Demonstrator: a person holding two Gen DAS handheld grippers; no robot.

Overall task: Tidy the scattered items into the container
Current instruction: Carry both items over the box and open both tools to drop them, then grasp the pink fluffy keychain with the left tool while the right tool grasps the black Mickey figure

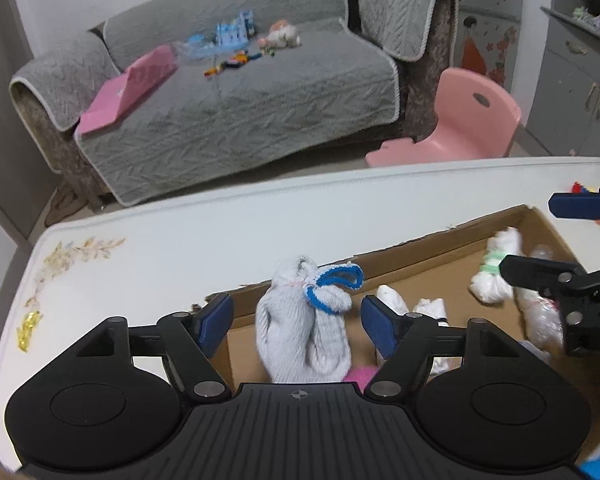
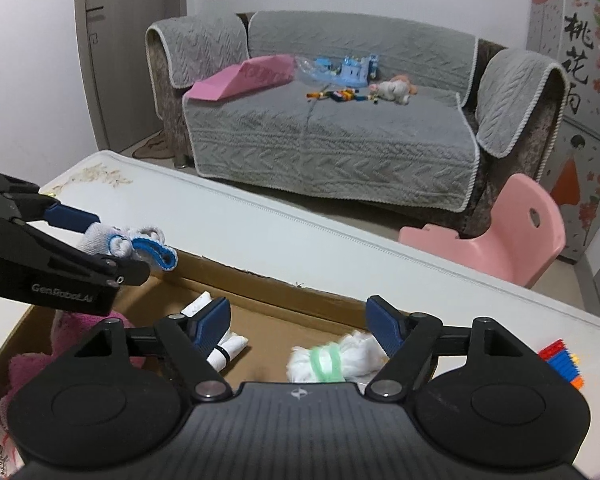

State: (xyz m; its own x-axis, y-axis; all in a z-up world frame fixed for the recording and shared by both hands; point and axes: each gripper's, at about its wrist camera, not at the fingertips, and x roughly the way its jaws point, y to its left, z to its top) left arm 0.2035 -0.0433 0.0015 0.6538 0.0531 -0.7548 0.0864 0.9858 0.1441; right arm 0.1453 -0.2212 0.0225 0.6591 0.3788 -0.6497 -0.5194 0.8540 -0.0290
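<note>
I see a cardboard box (image 2: 268,292) on the white desk (image 1: 172,232), a grey sofa (image 2: 320,136) behind; both grippers' fingers (image 1: 216,322) spread, pinching nothing.

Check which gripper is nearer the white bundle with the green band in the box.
Right. The right gripper hangs right over the white bundle, jaws open either side of it. The left gripper is further along the cardboard box, around the grey socks.
</note>
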